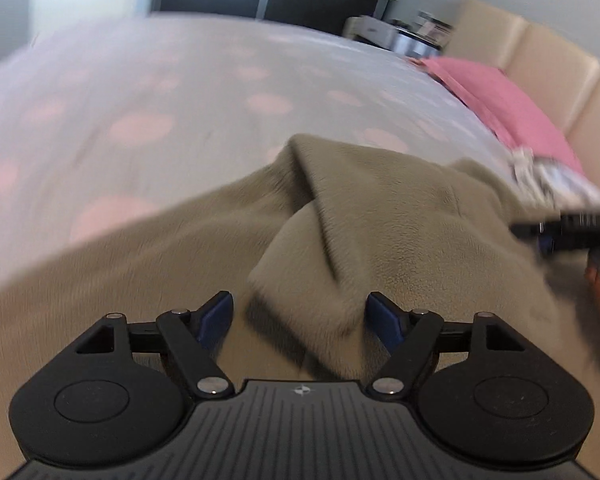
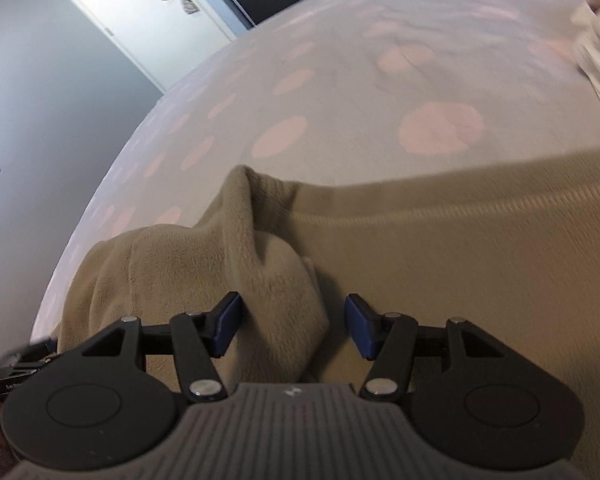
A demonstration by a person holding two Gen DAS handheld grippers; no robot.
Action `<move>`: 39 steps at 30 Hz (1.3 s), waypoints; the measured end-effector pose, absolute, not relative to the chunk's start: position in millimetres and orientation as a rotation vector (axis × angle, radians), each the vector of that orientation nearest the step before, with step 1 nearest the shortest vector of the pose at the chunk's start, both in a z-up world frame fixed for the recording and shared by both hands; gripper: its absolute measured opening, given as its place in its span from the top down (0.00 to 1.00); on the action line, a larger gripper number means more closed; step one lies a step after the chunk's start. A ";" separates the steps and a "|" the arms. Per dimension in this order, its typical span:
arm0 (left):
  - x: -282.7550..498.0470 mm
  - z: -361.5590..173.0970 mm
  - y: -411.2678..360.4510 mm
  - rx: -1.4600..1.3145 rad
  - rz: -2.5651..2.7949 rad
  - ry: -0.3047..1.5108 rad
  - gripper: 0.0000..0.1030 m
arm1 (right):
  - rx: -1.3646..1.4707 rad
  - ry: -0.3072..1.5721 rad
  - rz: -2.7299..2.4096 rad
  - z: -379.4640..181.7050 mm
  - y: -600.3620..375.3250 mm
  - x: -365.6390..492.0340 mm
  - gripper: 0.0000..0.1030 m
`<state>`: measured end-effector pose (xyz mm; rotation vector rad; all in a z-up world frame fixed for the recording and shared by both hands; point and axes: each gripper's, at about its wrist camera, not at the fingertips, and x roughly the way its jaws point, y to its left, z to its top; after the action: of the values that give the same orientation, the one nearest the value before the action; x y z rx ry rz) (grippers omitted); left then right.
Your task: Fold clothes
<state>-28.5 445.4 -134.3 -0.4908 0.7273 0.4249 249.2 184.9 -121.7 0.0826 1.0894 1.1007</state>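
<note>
two grippers sit low over a tan fleece garment point(image 1: 399, 216) spread on a bed whose grey cover point(image 1: 160, 92) carries pale pink dots. in the left wrist view the left gripper point(image 1: 300, 314) has its blue-padded fingers point(image 1: 216, 316) spread apart, and a raised fold of the fleece runs down between them without either pad clearly pressing it. at the right edge of that view part of the other gripper's black body shows, blurred, beside a bit of a hand.

in the right wrist view the right gripper point(image 2: 292, 322) also has its fingers point(image 2: 230, 322) parted, with a bunched ridge of the tan fleece garment point(image 2: 459, 240) lying in the gap; the left pad sits just beside or touching the ridge, the right pad stands clear of it. the rest of the cloth lies flat to the right, its far edge straight across the cover.

a pink pillow point(image 1: 511, 108) rests by the cream padded headboard point(image 1: 547, 56), with some pale crumpled cloth point(image 1: 547, 176) near it. a white door point(image 2: 140, 12) stands beyond the bed.
</note>
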 end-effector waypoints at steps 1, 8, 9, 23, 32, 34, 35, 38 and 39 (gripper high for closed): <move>-30.8 -134.1 448.5 -0.528 0.428 0.726 0.35 | 0.101 1.110 1.085 -122.4 185.0 250.2 0.41; -26.3 -132.2 463.9 -0.706 0.413 0.677 0.75 | 0.174 1.144 1.066 -122.1 181.8 247.2 0.81; -29.1 -133.2 466.9 -0.756 0.412 0.671 0.76 | 0.177 1.141 1.065 -121.5 180.6 246.5 0.83; -30.9 -138.1 465.5 -0.768 0.441 0.724 0.69 | 0.148 1.091 0.974 -115.6 181.4 240.3 0.62; -19.9 -79.9 462.8 -0.586 0.495 0.654 0.43 | 0.089 0.946 1.006 -65.6 178.8 244.9 0.58; -2.1 -77.5 470.6 -0.588 0.497 0.654 0.43 | 0.073 0.934 1.003 -61.6 195.8 247.3 0.58; 7.1 -80.1 475.1 -0.602 0.497 0.656 0.44 | 0.068 0.933 1.007 -60.6 205.0 248.6 0.58; 31.9 -95.5 490.6 -0.664 0.499 0.665 0.53 | 0.066 0.947 1.017 -64.3 232.2 252.4 0.59; 36.1 -102.4 494.7 -0.680 0.500 0.671 0.63 | 0.072 0.963 1.018 -68.8 240.6 254.6 0.61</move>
<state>36.1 494.7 -102.4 -0.6802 0.6711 0.4997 254.6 240.6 -68.8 0.0715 0.9631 1.0178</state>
